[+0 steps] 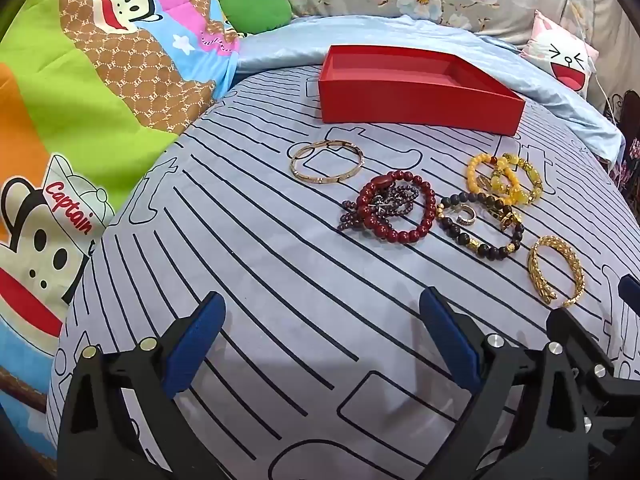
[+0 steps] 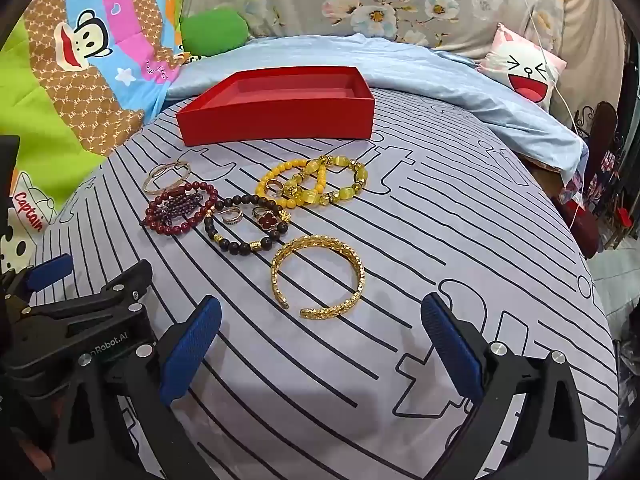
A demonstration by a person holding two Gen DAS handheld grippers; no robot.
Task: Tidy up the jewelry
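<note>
An empty red box (image 1: 416, 98) (image 2: 280, 116) stands at the far side of the striped bedsheet. In front of it lie a thin gold bangle (image 1: 327, 162) (image 2: 166, 178), red bead bracelets (image 1: 394, 212) (image 2: 180, 208), a dark bead bracelet (image 1: 480, 222) (image 2: 248, 226) with rings inside, yellow bead bracelets (image 1: 504, 178) (image 2: 316, 182) and a gold cuff (image 1: 556, 270) (image 2: 318, 276). My left gripper (image 1: 320, 340) is open and empty, well short of the jewelry. My right gripper (image 2: 320, 344) is open and empty, just short of the gold cuff.
A cartoon monkey quilt (image 1: 80, 100) lies along the left. A light blue blanket (image 2: 440, 72) and a pink smiling cushion (image 2: 524, 68) lie behind the box. A green pillow (image 2: 214, 30) sits at the back. The bed edge drops off at the right (image 2: 592, 264).
</note>
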